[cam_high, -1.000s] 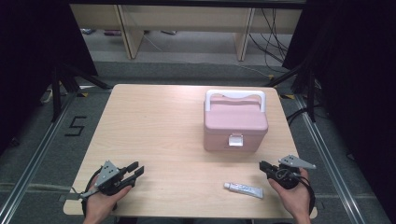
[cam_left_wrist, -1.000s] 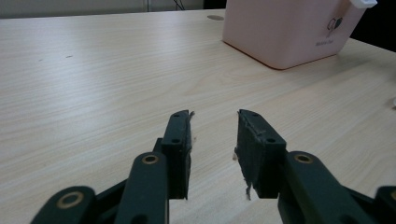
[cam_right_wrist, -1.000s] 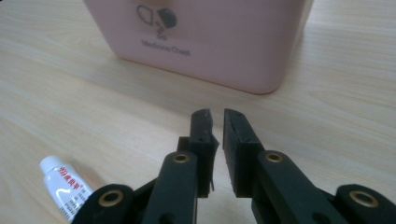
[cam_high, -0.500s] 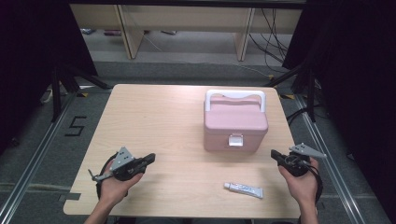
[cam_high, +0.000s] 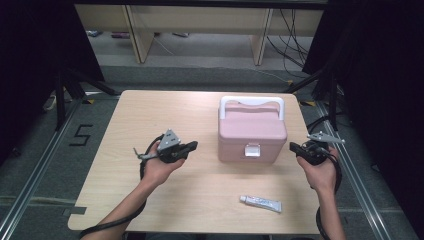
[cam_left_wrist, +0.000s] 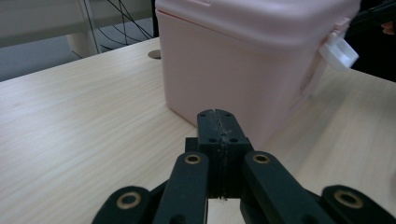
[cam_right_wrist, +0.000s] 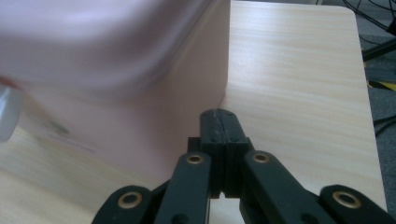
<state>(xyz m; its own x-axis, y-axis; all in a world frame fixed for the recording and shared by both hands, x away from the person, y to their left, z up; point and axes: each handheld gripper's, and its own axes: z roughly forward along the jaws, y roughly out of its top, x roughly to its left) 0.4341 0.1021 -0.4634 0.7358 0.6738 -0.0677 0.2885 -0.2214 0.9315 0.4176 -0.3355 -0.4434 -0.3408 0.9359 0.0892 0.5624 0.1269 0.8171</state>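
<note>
Left gripper (cam_high: 192, 145) and right gripper (cam_high: 292, 146) both closed, empty, flanking pink plastic latched box (cam_high: 251, 131) at 9 and 3 o'clock.

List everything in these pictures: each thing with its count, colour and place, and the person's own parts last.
Pink plastic box with a white handle and a white front latch: one, pink and white, on the table right of centre, lid down.
Small tube: one, white with a white cap, lying flat near the table's front edge, in front of the box.
Light wooden table: one, pale wood, middle of the high view.
Wooden shelf units: pale wood, on the floor beyond the table.
Cables: several, dark, on the floor at the back right.
Left gripper: one, black, shut, empty, left of the box.
Right gripper: one, black, shut, empty, right of the box.
</note>
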